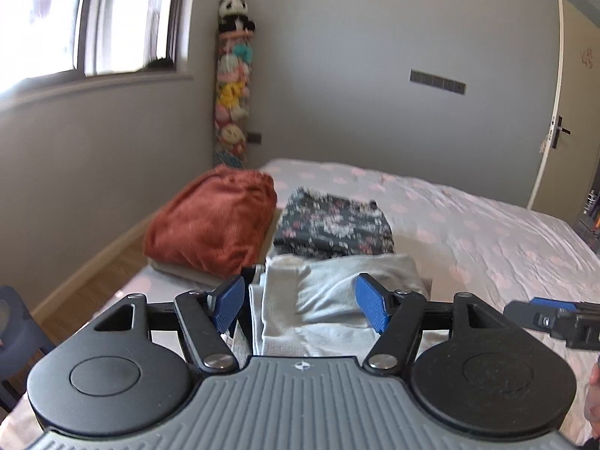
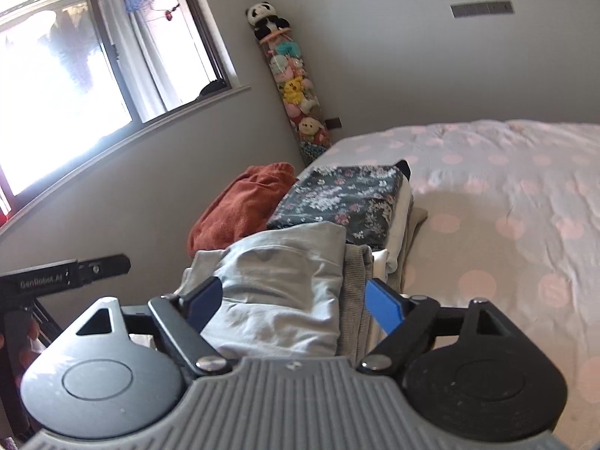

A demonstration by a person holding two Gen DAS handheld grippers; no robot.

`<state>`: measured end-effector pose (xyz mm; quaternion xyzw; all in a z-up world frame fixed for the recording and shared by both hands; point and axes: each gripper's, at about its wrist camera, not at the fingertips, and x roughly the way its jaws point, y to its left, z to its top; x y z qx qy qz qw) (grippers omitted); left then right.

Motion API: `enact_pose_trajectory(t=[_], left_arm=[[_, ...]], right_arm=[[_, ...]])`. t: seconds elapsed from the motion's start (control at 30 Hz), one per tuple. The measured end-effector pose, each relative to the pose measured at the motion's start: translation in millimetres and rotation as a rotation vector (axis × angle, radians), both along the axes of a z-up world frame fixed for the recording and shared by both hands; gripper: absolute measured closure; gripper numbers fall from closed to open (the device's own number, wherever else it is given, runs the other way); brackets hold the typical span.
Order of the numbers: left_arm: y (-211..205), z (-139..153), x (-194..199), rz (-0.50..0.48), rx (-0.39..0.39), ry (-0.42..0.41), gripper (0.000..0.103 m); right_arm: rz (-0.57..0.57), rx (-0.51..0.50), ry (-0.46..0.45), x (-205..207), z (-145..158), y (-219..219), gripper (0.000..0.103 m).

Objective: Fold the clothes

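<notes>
Blue-padded jaws of the left gripper (image 1: 300, 303) stand wide apart above a folded pale grey garment (image 1: 330, 300), nothing pinched between them, on a bed (image 1: 487, 232) dressed in a white sheet with pink dots. Beside it, the right gripper (image 2: 292, 302) is likewise spread open over the same grey garment (image 2: 277, 288), which tops a small stack of folded clothes at the bed's near edge. Just behind lies a folded dark floral garment (image 1: 333, 225), itself resting on lighter folded pieces, and to its left a rust-red fleece bundle (image 1: 213, 221). A panda plush (image 1: 234, 13) sits atop a tall tube of soft toys (image 1: 230, 112) in the corner, near the bright window (image 1: 75, 18).
</notes>
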<state>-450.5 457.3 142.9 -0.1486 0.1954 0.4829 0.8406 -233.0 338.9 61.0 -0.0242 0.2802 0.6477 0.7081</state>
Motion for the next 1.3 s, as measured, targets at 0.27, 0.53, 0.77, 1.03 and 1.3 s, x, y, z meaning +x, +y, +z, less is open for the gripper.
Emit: enact_pose_trajectory(t=[0.27, 0.53, 0.77, 1.03, 1.3], left_arm=[[-73, 13, -3, 0.058, 0.098, 0.015, 0.027], [-114, -17, 0, 0.106, 0.053, 0.078, 0.027], [-134, -30, 10, 0.112, 0.021, 0.094, 0.027], [-150, -34, 5, 0.138, 0.025, 0.099, 0.027], [-150, -34, -2, 0.152, 0.018, 0.101, 0.027]], right_arm=[[-0.055, 0.034, -0.027, -25, 20, -59, 0.010], [-0.053, -0.001, -0.015, -47, 13, -103, 0.010], [-0.082, -0.040, -0.075, -61, -2, -133, 0.010], [-0.118, -0.029, -0.101, -63, 1, -149, 0.009], [-0.095, -0.035, -0.130, -78, -1, -147, 0.009]])
